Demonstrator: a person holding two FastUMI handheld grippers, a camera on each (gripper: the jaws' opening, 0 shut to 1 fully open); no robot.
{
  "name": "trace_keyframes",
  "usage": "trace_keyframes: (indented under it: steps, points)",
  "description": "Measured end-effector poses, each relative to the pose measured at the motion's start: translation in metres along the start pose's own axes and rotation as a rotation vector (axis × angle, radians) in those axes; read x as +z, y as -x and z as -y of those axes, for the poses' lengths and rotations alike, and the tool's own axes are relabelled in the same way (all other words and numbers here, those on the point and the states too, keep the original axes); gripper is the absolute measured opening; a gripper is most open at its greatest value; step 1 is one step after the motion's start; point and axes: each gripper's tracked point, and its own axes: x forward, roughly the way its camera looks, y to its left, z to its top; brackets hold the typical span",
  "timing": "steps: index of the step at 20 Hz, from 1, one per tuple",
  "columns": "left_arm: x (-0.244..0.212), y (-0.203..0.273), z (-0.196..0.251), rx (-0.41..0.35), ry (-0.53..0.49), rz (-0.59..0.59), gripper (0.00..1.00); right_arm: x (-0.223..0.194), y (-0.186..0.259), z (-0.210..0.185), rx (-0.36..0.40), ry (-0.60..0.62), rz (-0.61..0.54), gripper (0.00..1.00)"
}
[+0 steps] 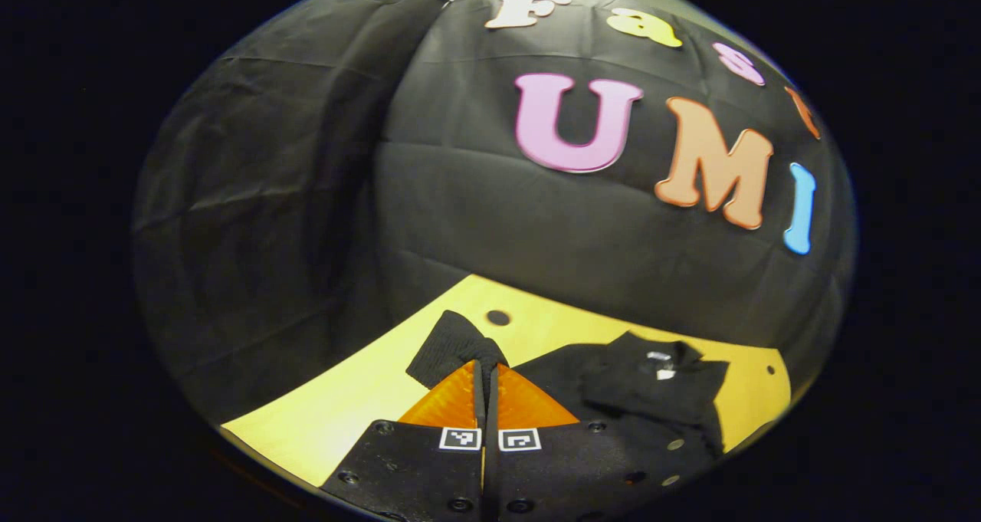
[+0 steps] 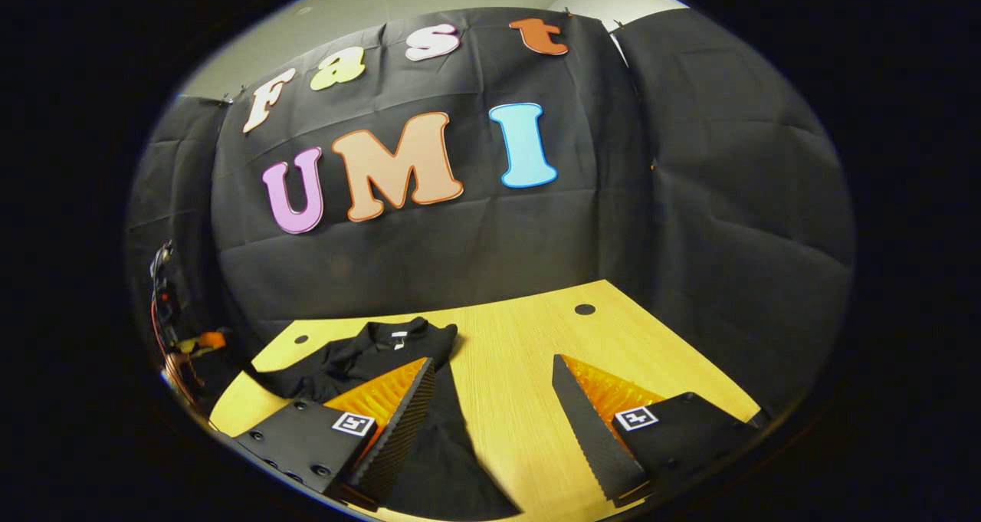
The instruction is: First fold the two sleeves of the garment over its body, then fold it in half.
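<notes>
A black garment (image 1: 651,388) lies spread on the yellow wooden table (image 1: 345,407), its collar and label toward the far wall. My left gripper (image 1: 486,367) is shut on one sleeve, and the ribbed cuff (image 1: 452,342) sticks out past the fingertips, held up over the table's left part. In the right gripper view the garment (image 2: 360,357) lies at the left and runs under the left finger (image 2: 402,407). My right gripper (image 2: 493,362) is open above bare table (image 2: 506,353), just right of the garment's edge, with nothing between its fingers.
Black cloth walls close off the table's far side and both flanks. Small round holes (image 1: 498,317) (image 2: 585,309) mark the tabletop near its back edge. Some gear with red wires (image 2: 172,330) stands off the table's left end in the right gripper view.
</notes>
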Motion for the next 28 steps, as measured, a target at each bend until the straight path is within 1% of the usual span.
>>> trace_keyframes:
  steps: [1, 2, 3, 5, 6, 7, 8, 11, 12, 13, 15, 18, 19, 20, 21, 24, 25, 26, 27, 28]
  points:
    - [0.004, -0.008, 0.028, -0.039, -0.004, 0.008, 0.0, -0.004, 0.001, 0.006, -0.001, 0.009, -0.01, 0.97]
    - [0.008, -0.016, 0.057, -0.074, -0.011, 0.015, 0.0, -0.008, 0.004, 0.011, -0.001, 0.008, -0.021, 1.0]
    - [0.009, -0.022, 0.086, -0.115, -0.016, 0.016, 0.0, -0.01, 0.006, 0.015, -0.002, -0.004, -0.031, 0.98]
    - [0.005, -0.03, 0.145, -0.198, -0.02, 0.014, 0.0, -0.015, 0.01, 0.026, -0.013, -0.032, -0.04, 0.98]
    - [0.002, -0.031, 0.172, -0.236, -0.025, 0.012, 0.0, -0.016, 0.013, 0.031, -0.022, -0.043, -0.04, 0.94]
    - [-0.003, -0.034, 0.198, -0.269, -0.036, 0.005, 0.0, -0.019, 0.015, 0.036, -0.029, -0.051, -0.04, 0.94]
    - [-0.011, -0.035, 0.225, -0.303, -0.047, -0.003, 0.0, -0.022, 0.017, 0.04, -0.031, -0.058, -0.044, 0.98]
    - [-0.03, -0.036, 0.303, -0.417, -0.066, -0.031, 0.0, -0.022, 0.016, 0.052, -0.042, -0.063, -0.045, 0.97]
    - [-0.036, -0.037, 0.325, -0.444, -0.084, -0.034, 0.0, -0.02, 0.017, 0.055, -0.039, -0.068, -0.041, 0.98]
    - [-0.042, -0.039, 0.34, -0.459, -0.107, -0.036, 0.0, -0.019, 0.017, 0.058, -0.038, -0.075, -0.04, 0.98]
    - [-0.056, -0.04, 0.361, -0.462, -0.151, -0.052, 0.0, -0.017, 0.014, 0.062, -0.041, -0.088, -0.036, 0.98]
    - [-0.079, -0.042, 0.386, -0.476, -0.156, -0.106, 0.0, -0.017, 0.013, 0.062, -0.034, -0.102, -0.035, 0.98]
    - [-0.087, -0.039, 0.394, -0.502, -0.151, -0.134, 0.0, -0.017, 0.012, 0.062, -0.032, -0.1, -0.037, 0.98]
    - [-0.096, -0.032, 0.402, -0.531, -0.146, -0.156, 0.08, -0.018, 0.011, 0.062, -0.031, -0.094, -0.041, 0.98]
    - [-0.099, -0.027, 0.411, -0.563, -0.148, -0.172, 0.22, -0.019, 0.009, 0.062, -0.031, -0.086, -0.046, 0.98]
    - [-0.094, -0.015, 0.421, -0.606, -0.196, -0.133, 0.8, -0.024, 0.009, 0.06, -0.019, -0.086, -0.061, 0.98]
    - [-0.091, -0.009, 0.421, -0.621, -0.209, -0.12, 0.86, -0.024, 0.009, 0.057, -0.013, -0.089, -0.062, 0.98]
    - [-0.087, -0.003, 0.423, -0.63, -0.223, -0.113, 0.95, -0.025, 0.007, 0.055, -0.007, -0.091, -0.064, 0.98]
    - [-0.081, 0.003, 0.42, -0.639, -0.237, -0.104, 0.95, -0.027, 0.005, 0.052, -0.001, -0.092, -0.068, 0.98]
    - [-0.072, 0.008, 0.416, -0.643, -0.245, -0.082, 0.95, -0.03, 0.004, 0.048, 0.008, -0.091, -0.072, 0.94]
